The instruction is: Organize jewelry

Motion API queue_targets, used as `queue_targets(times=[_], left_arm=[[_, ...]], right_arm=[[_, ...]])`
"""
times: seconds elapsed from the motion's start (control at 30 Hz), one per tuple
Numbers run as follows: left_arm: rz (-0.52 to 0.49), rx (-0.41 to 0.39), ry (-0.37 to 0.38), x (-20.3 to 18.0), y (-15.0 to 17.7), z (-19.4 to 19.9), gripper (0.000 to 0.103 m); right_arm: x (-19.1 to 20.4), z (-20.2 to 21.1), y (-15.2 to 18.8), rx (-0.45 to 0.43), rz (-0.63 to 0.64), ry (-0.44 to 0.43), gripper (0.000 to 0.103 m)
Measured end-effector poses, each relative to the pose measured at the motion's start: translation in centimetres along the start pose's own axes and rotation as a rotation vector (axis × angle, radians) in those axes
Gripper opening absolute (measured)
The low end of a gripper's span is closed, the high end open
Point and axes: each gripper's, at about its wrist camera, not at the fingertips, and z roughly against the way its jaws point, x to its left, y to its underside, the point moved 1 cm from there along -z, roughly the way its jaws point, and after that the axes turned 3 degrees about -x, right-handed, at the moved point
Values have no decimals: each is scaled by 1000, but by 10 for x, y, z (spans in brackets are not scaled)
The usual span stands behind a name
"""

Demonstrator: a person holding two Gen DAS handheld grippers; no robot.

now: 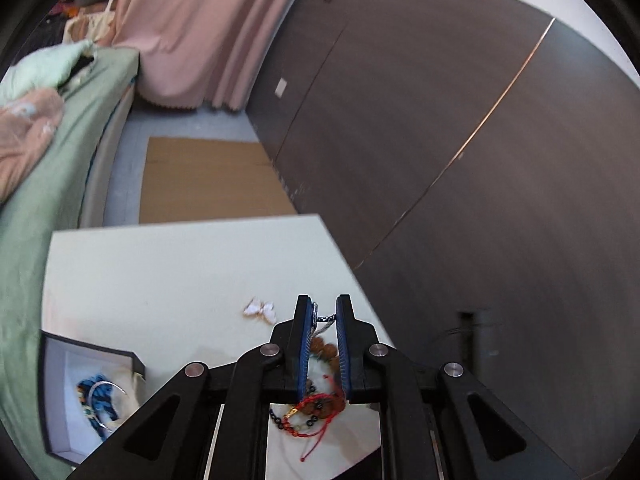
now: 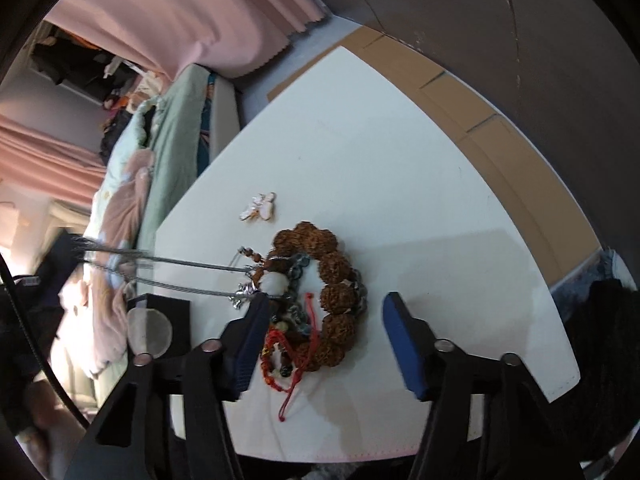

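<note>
One gripper (left) on chain

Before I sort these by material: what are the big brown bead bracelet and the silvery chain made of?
Brown bead bracelet: rough, knobbly matte beads, probably carved seed or wood. Silver chain: bright grey, twisted rope-like strands, likely metal, stretched taut toward the left gripper.

A wide stretch of bare white table lies open beyond the heap of bracelets, broken only by a small pale butterfly clip. A taut silver chain crosses the left approach above the open box, which seems to sit at the table's edge.
</note>
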Motion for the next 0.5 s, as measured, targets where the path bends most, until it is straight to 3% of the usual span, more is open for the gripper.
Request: queue_targets(times=[0.1,0.27,0.43,0.5], left_arm=[[-18,-35,18,-9,-7,20,13],[-45,-99,54,-25,-22,51,13],[-79,-172,65,-39,-37,82,13],[-88,-196,70,-43,-44,96,13]], right_arm=[[0,-4,-1,0,-5,33,47],[4,-12,-4,-5,-4,86,45],[14,-21,-4,-5,24,141,33],[16,-23,-2,-1,29,151,21]])
